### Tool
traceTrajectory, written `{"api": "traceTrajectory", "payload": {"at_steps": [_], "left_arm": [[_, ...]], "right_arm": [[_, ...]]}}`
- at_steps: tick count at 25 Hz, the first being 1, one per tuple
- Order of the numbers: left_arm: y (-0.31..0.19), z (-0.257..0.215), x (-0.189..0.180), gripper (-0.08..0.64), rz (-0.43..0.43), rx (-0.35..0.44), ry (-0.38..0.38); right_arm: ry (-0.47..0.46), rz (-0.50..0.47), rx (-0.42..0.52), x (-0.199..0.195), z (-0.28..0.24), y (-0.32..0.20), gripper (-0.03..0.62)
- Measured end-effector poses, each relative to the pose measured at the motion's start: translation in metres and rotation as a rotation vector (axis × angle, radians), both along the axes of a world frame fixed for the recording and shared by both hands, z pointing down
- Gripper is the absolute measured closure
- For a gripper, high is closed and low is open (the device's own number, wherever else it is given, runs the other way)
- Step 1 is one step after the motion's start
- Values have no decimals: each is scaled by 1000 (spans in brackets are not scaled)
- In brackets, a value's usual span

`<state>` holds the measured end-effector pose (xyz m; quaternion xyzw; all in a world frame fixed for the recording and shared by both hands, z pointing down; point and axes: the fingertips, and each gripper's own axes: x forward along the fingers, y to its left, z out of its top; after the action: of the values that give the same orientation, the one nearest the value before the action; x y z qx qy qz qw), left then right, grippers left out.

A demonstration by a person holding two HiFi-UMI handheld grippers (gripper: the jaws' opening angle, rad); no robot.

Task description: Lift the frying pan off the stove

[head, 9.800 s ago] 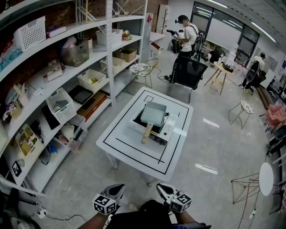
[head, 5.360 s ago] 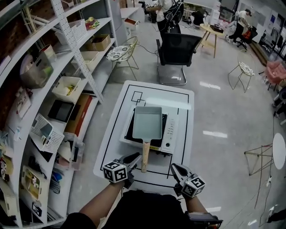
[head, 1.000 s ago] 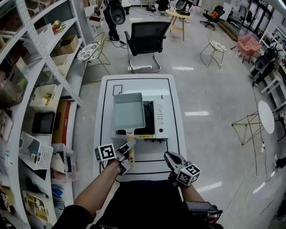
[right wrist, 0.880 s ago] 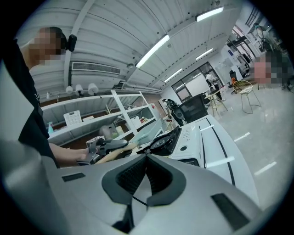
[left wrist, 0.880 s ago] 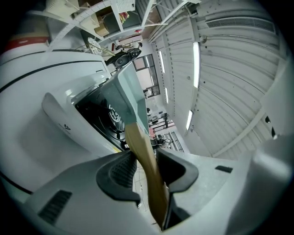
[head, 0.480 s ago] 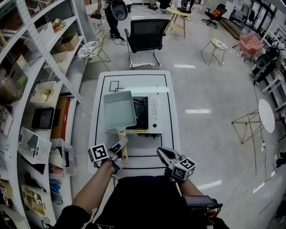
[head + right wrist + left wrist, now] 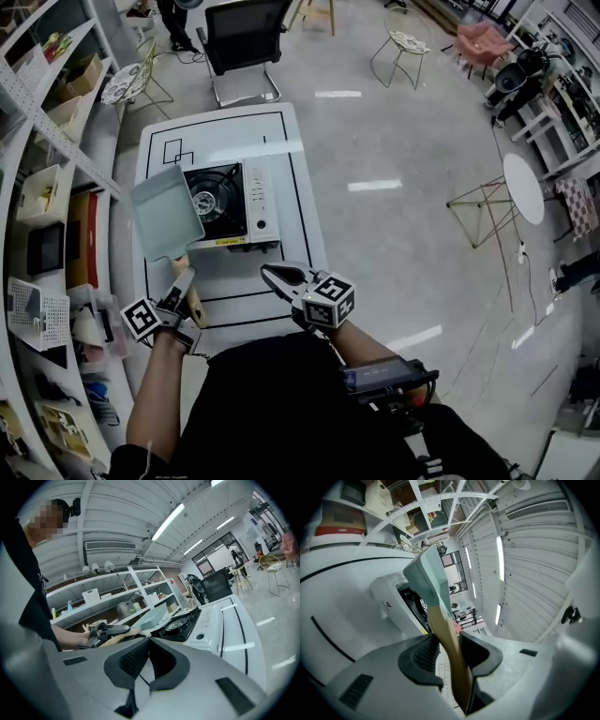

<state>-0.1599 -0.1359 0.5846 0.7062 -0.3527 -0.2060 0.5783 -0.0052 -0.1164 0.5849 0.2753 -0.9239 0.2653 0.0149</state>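
Left tool (image 7: 178, 286) grips the frying pan (image 7: 166, 213) by its handle, beside the stove (image 7: 230, 208).

A person in a black short-sleeved top (image 7: 262, 403) has a dark, box-shaped device (image 7: 386, 379) with a bluish face at the waist on the right side. The left gripper (image 7: 181, 284) and the right gripper (image 7: 274, 275) share pale grey moulded shells, with black ribbed pads (image 7: 135, 659) set in rounded black frames and small dark rectangular slots in the casing. Each carries a cube (image 7: 329, 300) faced with black-and-white square markers.
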Motion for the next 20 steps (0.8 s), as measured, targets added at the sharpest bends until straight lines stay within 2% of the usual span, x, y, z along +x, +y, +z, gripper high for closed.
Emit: {"api": "traceTrajectory", "payload": {"at_steps": [20], "left_arm": [[45,-3,-37,422,-181,14,-8]], "right_arm": [[-11,-192,-9,-34,-1,14,566]]}}
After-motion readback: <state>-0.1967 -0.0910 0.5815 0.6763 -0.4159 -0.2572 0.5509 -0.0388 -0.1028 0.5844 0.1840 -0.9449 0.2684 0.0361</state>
